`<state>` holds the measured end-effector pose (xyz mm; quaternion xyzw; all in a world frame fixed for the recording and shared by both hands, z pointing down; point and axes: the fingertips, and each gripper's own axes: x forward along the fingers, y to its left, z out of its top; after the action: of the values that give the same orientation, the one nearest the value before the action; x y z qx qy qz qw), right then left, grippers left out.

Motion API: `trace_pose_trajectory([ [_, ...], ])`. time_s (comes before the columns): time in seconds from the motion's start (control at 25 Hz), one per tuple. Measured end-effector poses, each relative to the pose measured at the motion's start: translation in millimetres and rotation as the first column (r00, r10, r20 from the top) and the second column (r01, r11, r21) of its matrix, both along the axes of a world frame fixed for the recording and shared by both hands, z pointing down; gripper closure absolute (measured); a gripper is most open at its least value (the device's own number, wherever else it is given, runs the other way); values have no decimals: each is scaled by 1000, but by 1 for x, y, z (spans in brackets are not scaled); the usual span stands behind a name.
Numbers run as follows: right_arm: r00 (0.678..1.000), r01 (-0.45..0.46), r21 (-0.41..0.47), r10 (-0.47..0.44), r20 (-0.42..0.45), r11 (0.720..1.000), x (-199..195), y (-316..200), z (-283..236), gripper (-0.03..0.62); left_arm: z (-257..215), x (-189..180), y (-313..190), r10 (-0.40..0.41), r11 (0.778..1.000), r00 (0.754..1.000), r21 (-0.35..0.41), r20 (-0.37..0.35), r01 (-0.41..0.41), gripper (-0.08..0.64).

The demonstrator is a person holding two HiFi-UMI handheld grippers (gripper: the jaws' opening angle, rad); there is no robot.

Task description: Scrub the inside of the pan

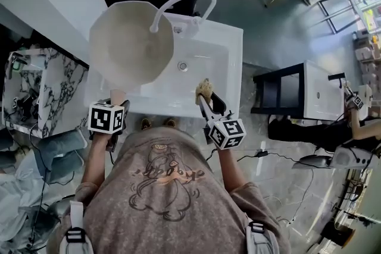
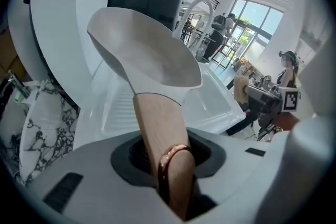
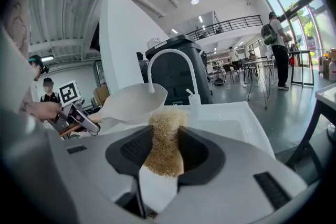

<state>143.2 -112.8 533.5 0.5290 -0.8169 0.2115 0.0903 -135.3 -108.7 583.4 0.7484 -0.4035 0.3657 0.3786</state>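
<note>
In the head view, the left gripper [image 1: 116,103] is gripping the wooden handle [image 1: 118,96] of the pan [image 1: 131,44]. It is holding the pale pan tilted over the left part of the white sink [image 1: 229,47], under the curved faucet [image 1: 181,0]. The right gripper [image 1: 206,98] is hovering at the sink's front edge, to the right of the pan and apart from it, with a tan scrubber [image 1: 205,88] at its tips.

In the left gripper view, the 2 jaws are pressing tightly on the handle, and the pan's inside is showing.

In the right gripper view, the 2 jaws are clamping the scrubber, which is sticking out past them toward the pan.
</note>
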Motion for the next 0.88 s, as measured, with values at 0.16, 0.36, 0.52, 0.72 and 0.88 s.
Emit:
trace_pose_trajectory([
  [0.16, 1000, -19, -9, 19, 18, 1000, -1, 1, 5, 425, 0, -8, -5, -13, 1000, 999, 26, 32, 12, 422],
  [0.36, 1000, -15, -14, 15, -10, 1000, -3, 2, 7, 425, -4, -11, -7, -46, 998, 999, 32, 6, 46, 422],
  [0.52, 999, -37, -44, 37, -3, 998, -1, 0, 14, 428, -4, -12, -10, -41, 998, 999, 42, 19, 40, 422],
  [0.72, 998, -61, -52, 63, 29, 997, 5, -1, 12, 428, -8, -5, -9, -29, 998, 999, 59, 28, 27, 422],
  [0.88, 997, -70, -58, 72, 33, 996, 6, -3, 13, 428, -8, -2, -9, -31, 999, 1000, 45, 1, 31, 422],
])
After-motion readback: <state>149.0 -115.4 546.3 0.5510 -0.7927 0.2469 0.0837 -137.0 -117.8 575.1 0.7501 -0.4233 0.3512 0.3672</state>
